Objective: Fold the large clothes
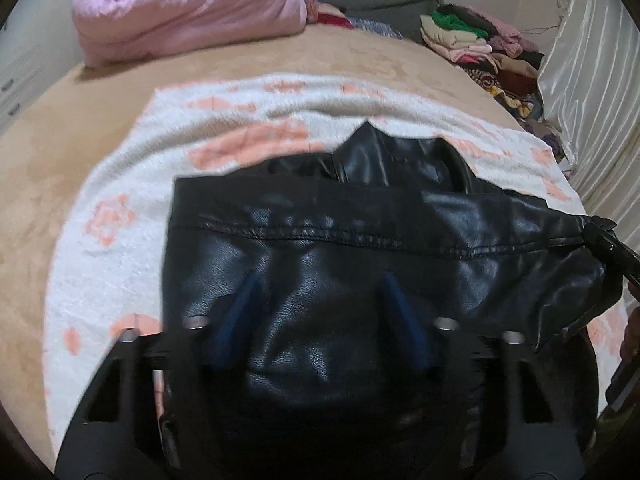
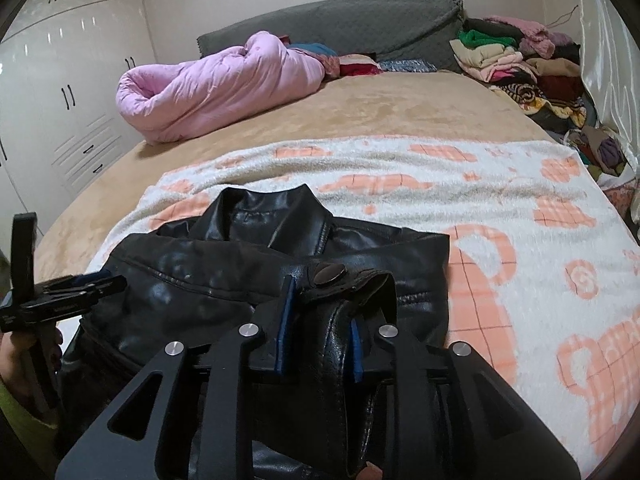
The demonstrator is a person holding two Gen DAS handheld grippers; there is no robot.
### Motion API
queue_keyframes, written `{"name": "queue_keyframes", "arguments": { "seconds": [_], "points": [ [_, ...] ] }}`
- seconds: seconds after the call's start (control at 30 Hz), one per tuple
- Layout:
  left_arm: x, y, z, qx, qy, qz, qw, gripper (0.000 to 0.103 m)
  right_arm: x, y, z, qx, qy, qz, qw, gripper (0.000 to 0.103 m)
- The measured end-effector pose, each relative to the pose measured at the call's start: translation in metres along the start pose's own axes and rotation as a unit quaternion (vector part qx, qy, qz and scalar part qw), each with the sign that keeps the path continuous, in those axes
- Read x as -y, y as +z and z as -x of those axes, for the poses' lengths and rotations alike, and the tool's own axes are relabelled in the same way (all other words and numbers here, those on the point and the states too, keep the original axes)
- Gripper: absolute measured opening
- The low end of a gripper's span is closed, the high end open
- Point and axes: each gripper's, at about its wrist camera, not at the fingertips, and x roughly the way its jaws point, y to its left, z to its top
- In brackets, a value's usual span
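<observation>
Two handheld grippers work on a black leather jacket that lies partly folded on a white blanket with peach patterns, spread over a tan bed cover. In the right wrist view the jacket fills the lower centre of the frame, collar toward the middle. The right gripper at lower centre pinches a thick fold of the jacket's snap-tab edge between its blue pads, jaws narrow. At the left edge of that view the left gripper reaches in over the jacket's near side. In the left wrist view the left gripper hovers over the jacket at lower centre, jaws about half apart, blurred, pads not pressing leather. A rolled pink quilt lies at upper left and a heap of folded clothes at upper right
</observation>
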Motion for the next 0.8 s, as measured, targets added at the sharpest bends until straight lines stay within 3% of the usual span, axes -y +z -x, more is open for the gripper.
{"name": "queue_keyframes", "arguments": {
  "seconds": [0.17,0.3,0.4,0.47,0.73,0.8],
  "points": [
    [-0.005,-0.009,-0.019,-0.025,0.012,-0.009,0.9996,0.042,0.001,-0.003,-0.001,-0.008,-0.009,-0.001,1.000,0.031],
    [-0.007,-0.009,-0.023,-0.031,0.015,-0.017,0.9993,0.042,0.002,-0.003,0.004,0.002,-0.043,-0.001,0.999,0.047],
    [-0.010,-0.009,-0.025,-0.031,0.008,-0.014,0.9994,0.042,0.004,0.004,0.014,0.031,-0.076,-0.012,0.997,0.047],
    [-0.009,-0.010,-0.025,-0.030,0.009,-0.016,0.9994,0.042,0.003,0.008,0.012,0.032,-0.063,-0.016,0.997,0.047],
    [-0.011,-0.011,-0.024,-0.024,0.005,-0.018,0.9995,0.042,-0.036,-0.002,-0.061,-0.071,-0.029,0.032,0.997,0.046],
    [-0.011,-0.013,-0.023,-0.022,0.005,-0.019,0.9996,0.042,-0.035,-0.010,-0.081,-0.101,-0.047,0.032,0.993,0.047]
  ]
}}
